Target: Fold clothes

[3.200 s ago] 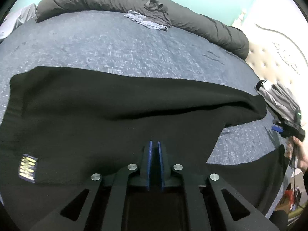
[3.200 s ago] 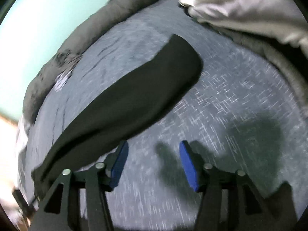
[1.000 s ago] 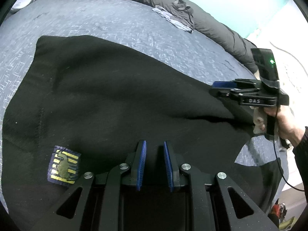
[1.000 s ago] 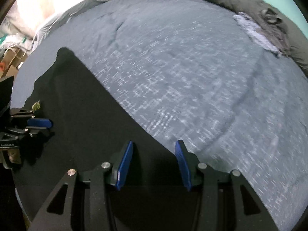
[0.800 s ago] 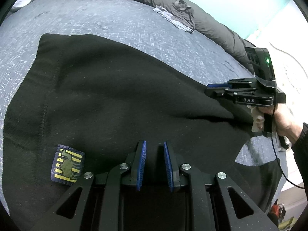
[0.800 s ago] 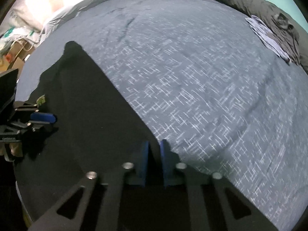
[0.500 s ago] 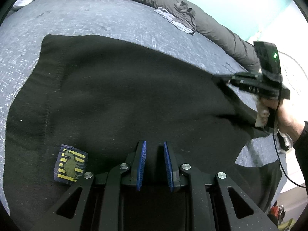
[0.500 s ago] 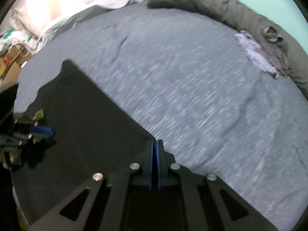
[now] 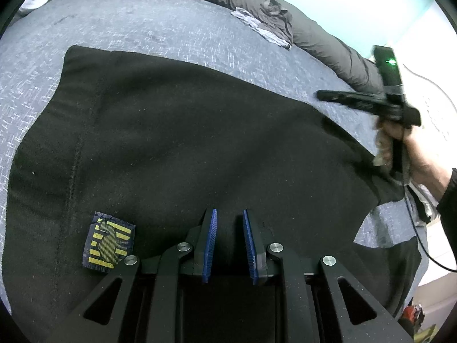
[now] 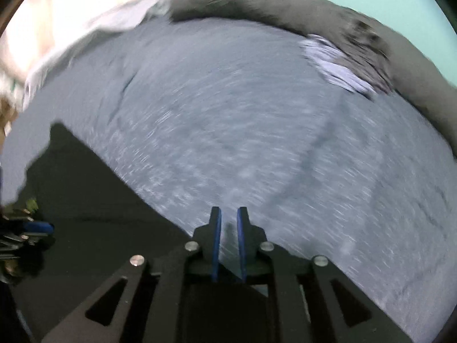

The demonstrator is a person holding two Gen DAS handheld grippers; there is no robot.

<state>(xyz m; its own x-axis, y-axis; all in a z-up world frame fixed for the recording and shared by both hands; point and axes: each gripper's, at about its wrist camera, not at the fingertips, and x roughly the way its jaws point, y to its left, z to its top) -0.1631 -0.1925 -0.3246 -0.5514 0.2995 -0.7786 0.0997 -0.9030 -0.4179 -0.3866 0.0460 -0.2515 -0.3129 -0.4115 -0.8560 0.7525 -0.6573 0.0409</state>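
Black fleece garment [image 9: 182, 143] with a yellow-and-navy woven patch [image 9: 108, 243] lies spread flat on the grey-blue patterned bedspread [image 9: 142, 25]. Left gripper [image 9: 228, 243] low over its near edge, blue pads slightly apart, black cloth between them; a grip cannot be told. Right gripper [image 10: 227, 243] above the garment's far edge, jaws opening, nothing pinched, frame blurred.
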